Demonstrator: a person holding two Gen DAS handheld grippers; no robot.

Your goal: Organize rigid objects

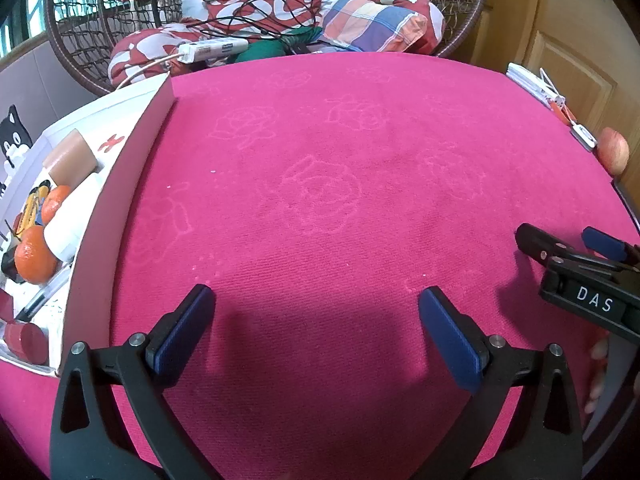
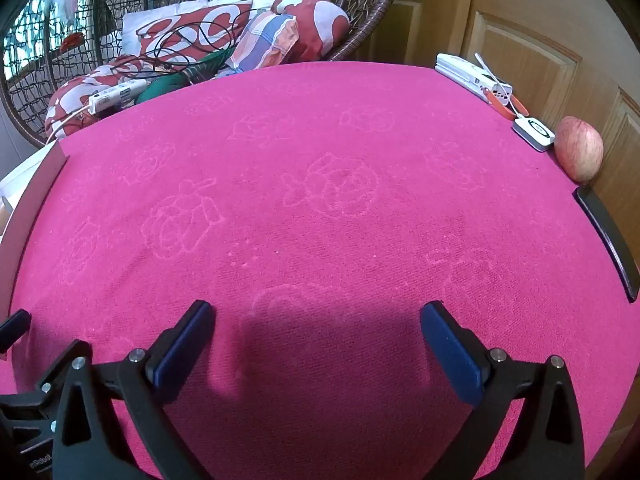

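Left gripper [image 1: 316, 308] jaws wide, empty; right gripper [image 2: 318, 322] likewise.

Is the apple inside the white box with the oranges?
No, the apple sits on the pink cloth's far right edge by the wooden door.

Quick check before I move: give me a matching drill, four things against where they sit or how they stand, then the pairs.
Things:
1. apple
2. oranges
3. power strip
4. left gripper

Places or states:
A. on the wicker chair's cushions
B. jaws wide apart, nothing between them
C. in the white box at the left
D. right edge of the pink cloth, by the wooden door

Pairs: 1-D, 2-C, 3-A, 4-B
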